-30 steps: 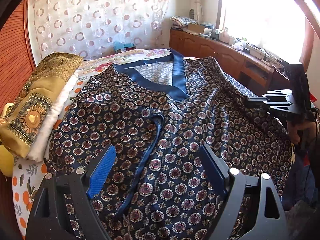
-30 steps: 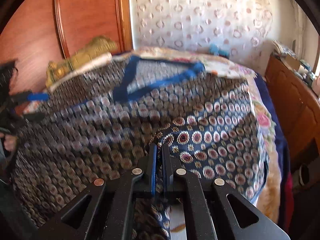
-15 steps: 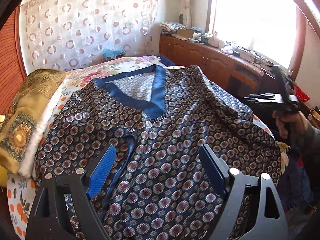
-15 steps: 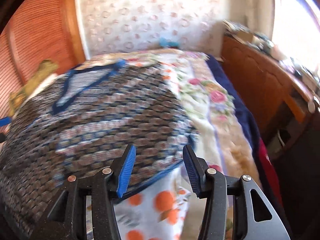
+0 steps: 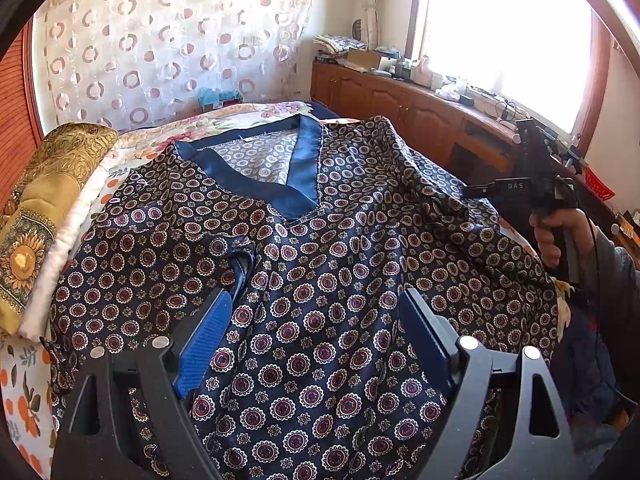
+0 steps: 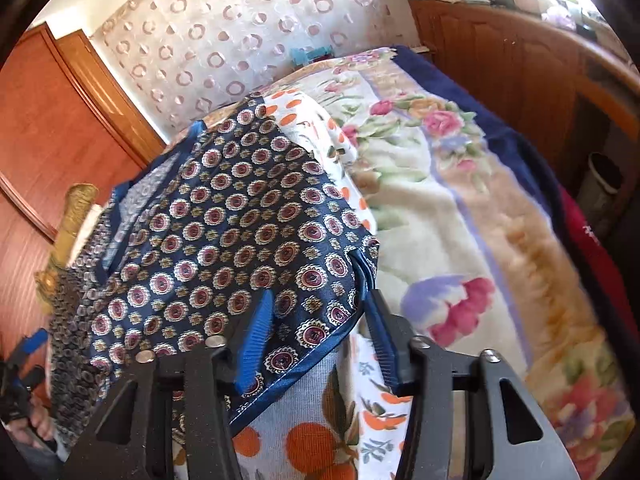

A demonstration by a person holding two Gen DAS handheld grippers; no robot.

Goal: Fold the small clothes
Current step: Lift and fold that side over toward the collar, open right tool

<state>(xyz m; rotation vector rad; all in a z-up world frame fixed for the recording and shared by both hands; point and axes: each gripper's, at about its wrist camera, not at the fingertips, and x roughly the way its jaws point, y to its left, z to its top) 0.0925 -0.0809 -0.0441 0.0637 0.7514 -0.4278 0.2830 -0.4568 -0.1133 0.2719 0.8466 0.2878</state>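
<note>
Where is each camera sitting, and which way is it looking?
Left wrist: sits on the left gripper, looking down across the patterned top toward the window; the right hand and right gripper show at right.
Right wrist: sits on the right gripper, jaws closing around the top's blue-trimmed edge, looking toward the flowered blanket; the other hand shows lower left.
Both share the top, the gold pillow and the circle-print curtain.
</note>
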